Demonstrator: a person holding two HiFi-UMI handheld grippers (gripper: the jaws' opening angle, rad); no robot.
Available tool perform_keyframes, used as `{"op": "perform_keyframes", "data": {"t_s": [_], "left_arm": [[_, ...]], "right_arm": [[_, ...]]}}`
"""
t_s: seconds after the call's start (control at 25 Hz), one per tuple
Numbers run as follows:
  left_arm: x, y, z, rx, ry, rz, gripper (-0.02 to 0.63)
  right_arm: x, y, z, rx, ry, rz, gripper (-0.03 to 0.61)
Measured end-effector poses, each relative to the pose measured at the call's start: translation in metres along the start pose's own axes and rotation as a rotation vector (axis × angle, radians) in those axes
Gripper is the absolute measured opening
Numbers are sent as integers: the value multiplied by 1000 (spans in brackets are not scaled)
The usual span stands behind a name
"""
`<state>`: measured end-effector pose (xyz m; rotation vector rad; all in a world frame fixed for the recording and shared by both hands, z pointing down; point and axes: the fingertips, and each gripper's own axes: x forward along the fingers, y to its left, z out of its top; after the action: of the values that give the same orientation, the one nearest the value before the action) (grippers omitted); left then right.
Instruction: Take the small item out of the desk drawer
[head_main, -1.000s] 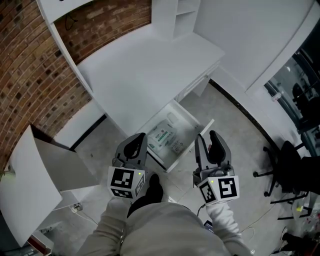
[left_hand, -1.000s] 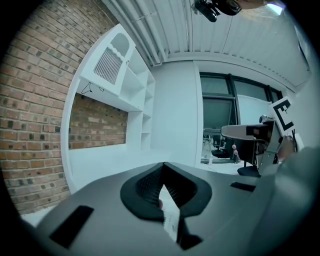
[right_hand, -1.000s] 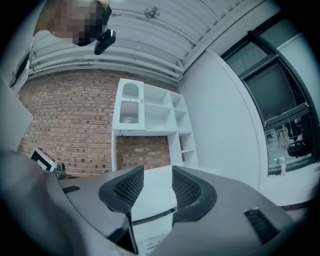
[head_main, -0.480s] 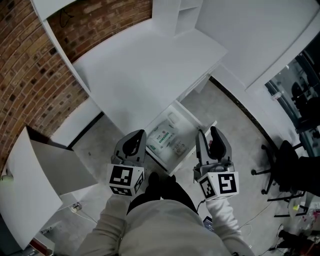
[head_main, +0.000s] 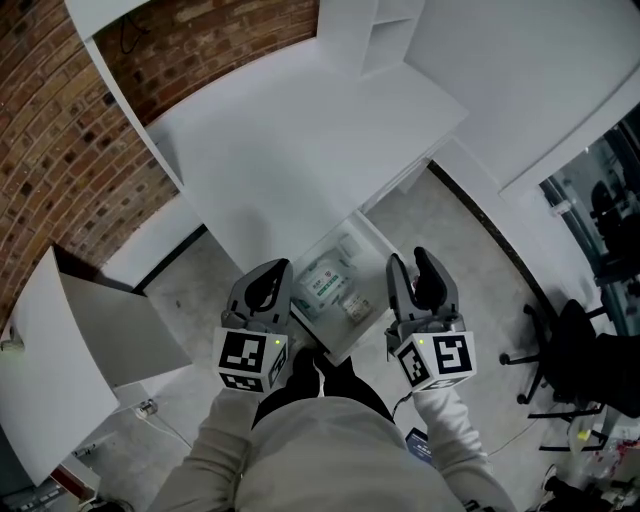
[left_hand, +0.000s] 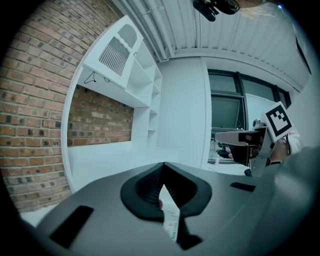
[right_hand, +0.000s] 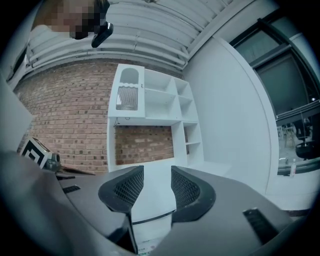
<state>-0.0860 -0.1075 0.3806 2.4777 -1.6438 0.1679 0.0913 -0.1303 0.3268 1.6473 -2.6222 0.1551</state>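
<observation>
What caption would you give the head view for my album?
The left gripper and right gripper hover by the open desk drawer holding printed packets.

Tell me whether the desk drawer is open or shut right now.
Open. The head view shows the drawer pulled out from under the desk, its inside exposed with packets lying in it.

Drawer (head_main: 340, 346) partly under desk top (head_main: 300, 140); print on packets (head_main: 325, 285) too small.

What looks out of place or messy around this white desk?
Nothing looks spilled or broken. The desk drawer stands pulled out, and the white packets in it lie loosely at different angles rather than neatly stacked.
</observation>
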Motion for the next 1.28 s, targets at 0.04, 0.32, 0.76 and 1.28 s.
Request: {"op": "perform_keyframes", "data": {"t_s": [0.04,0.32,0.76,1.28], "left_arm": [[3,1,1,-1,0,8,17],[26,11,-7,-18,22,66,17],[52,26,-19,-49,71,162,17],[59,41,-42,-92,135,261,17]], "right_arm": [[6,-3,-3,3,10,9,189],[52,-24,-33,27,106,64,189],[109,-50,-100,15,288,140,189],[152,-56,-195,-44,551,210,187]]}}
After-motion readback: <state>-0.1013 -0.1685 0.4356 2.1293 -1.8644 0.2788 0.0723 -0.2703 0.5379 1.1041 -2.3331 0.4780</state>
